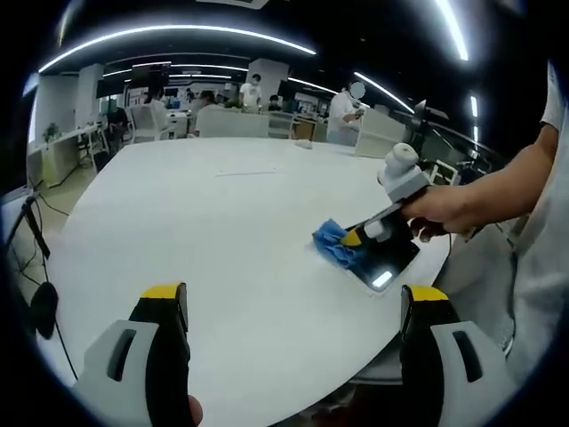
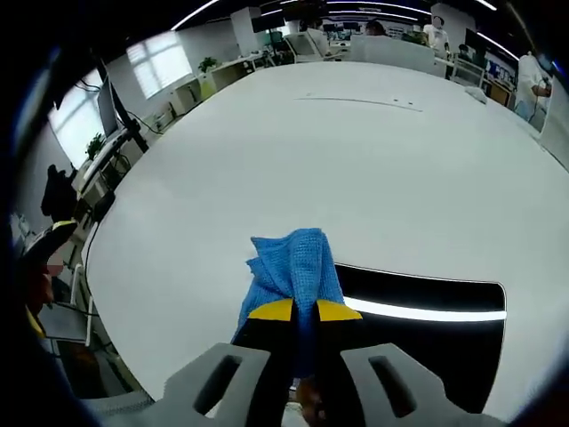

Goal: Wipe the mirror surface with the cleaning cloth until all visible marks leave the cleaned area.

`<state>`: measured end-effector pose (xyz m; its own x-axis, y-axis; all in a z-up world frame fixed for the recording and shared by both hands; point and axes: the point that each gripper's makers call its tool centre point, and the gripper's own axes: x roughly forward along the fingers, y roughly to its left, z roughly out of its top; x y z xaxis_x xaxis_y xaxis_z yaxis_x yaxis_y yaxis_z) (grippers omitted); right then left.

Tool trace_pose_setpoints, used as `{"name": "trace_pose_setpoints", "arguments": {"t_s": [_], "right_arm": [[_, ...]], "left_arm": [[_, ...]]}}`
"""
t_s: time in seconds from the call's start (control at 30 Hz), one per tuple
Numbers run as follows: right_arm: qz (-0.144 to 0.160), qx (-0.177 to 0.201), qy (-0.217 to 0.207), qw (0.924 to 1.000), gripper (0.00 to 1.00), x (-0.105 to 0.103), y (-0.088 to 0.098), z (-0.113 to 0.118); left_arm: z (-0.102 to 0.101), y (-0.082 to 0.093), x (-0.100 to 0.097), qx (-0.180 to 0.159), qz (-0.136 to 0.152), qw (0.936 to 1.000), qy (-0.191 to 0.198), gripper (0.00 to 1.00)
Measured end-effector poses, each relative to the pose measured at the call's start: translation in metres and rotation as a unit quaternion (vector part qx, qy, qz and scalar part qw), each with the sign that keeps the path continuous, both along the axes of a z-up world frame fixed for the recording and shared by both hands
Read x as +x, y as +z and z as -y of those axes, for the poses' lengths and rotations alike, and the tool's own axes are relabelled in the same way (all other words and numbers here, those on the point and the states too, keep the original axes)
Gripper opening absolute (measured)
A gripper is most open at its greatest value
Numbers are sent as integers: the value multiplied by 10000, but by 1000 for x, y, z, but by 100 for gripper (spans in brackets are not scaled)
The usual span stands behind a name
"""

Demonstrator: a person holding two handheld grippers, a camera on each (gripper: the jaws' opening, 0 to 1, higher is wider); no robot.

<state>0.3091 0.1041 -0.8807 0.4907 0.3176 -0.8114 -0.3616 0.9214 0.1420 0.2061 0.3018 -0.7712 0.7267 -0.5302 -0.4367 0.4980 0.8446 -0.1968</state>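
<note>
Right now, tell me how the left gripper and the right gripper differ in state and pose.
The left gripper is open, its jaws set wide apart with nothing between them, while the right gripper is shut on the blue cloth. The left gripper hangs over bare white table; the right gripper sits at the dark mirror, with the cloth lying over the mirror's edge. Both have yellow tips on black jaws.

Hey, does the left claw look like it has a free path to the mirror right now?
Probably yes. The left claw is open and holds nothing, and bare white table lies between it and the mirror. The right claw, shut on the blue cloth, already occupies the mirror's near end, so it could get crowded there.
</note>
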Motion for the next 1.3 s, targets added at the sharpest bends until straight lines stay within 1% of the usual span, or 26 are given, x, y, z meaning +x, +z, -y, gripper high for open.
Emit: {"name": "trace_pose_setpoints", "arguments": {"t_s": [0.27,0.47,0.5,0.53,0.6,0.67,0.8,1.1,1.2,1.3], "right_arm": [[-36,54,24,10000,2,13,-2,-1],[27,30,47,10000,2,21,-1,-2],[35,20,60,10000,2,22,-2,-2],[39,-40,213,9998,2,21,-1,-2],[20,-61,281,9996,2,23,-3,-2],[-2,-43,260,9997,2,24,-4,-2],[57,-70,366,9993,2,20,-2,-3],[22,41,362,9993,2,23,-5,-1],[48,50,394,9992,2,24,-7,-1],[68,62,425,9991,2,22,-5,0]], "left_arm": [[1,3,2,11,7,10000,-3,99],[3,5,0,40,7,10000,-18,99],[3,5,0,42,6,10000,-20,99],[3,4,0,43,3,10000,-29,99],[4,4,0,44,4,10000,-38,99],[5,4,1,51,4,10000,-54,99],[6,4,1,43,6,10000,-70,99],[5,4,3,82,0,9999,-123,99],[6,5,4,86,8,9999,-147,99],[7,7,5,85,17,9998,-154,99]]}}
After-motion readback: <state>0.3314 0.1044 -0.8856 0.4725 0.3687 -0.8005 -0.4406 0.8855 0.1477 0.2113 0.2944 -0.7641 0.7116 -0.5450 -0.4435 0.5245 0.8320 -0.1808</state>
